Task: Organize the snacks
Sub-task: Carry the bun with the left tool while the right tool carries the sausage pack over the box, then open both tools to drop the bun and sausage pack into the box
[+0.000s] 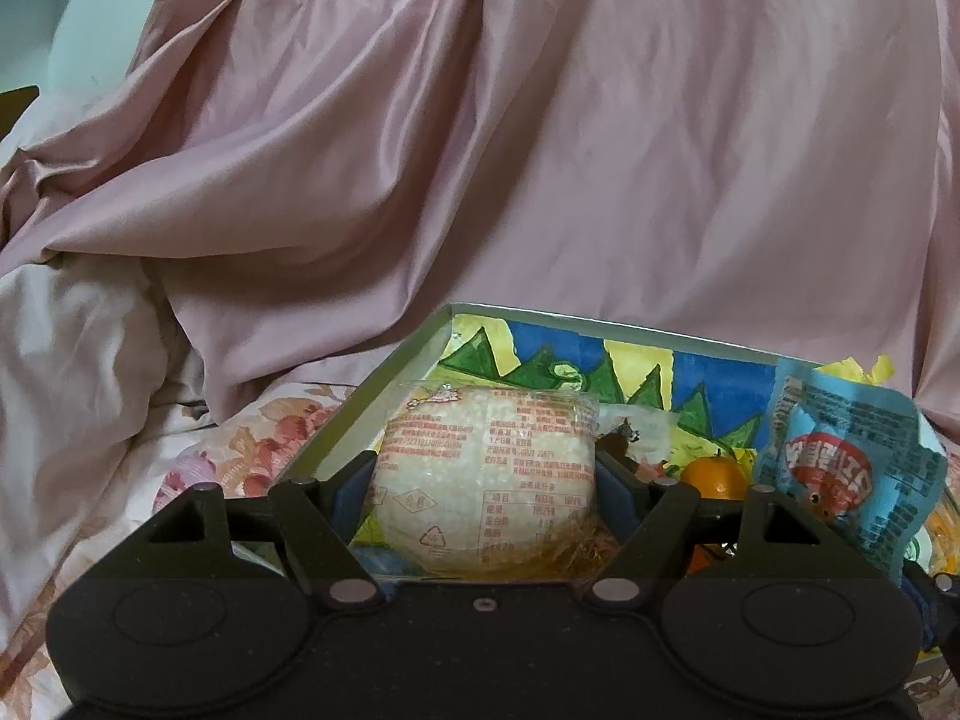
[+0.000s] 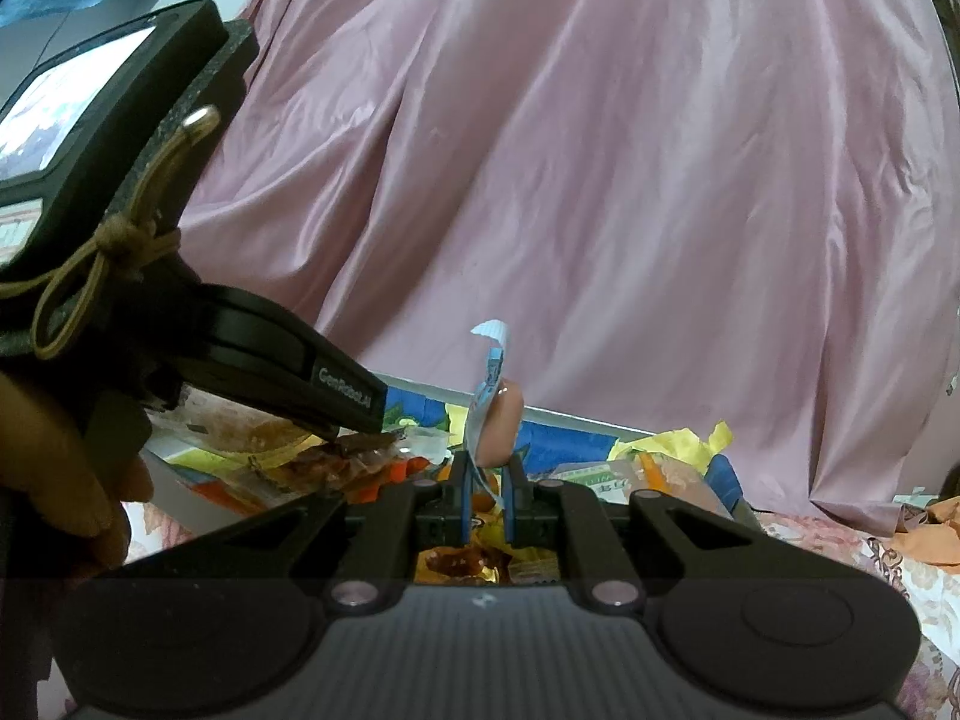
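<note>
sausage packet upright, long axis vertical | my right gripper nearly shut, pinching its lower end | my left gripper half-open, clamping rice cake over box

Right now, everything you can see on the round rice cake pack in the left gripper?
The rice cake pack is a pale, domed puffed-grain cake sealed in clear, crinkly film with red print, a nutrition table and a recycling mark facing the camera. It stands on edge, clamped from both sides by the left gripper. It sits over the near-left corner of the colourful box, a crumpled wrapper behind it; its bottom edge is hidden by the gripper body.
</note>
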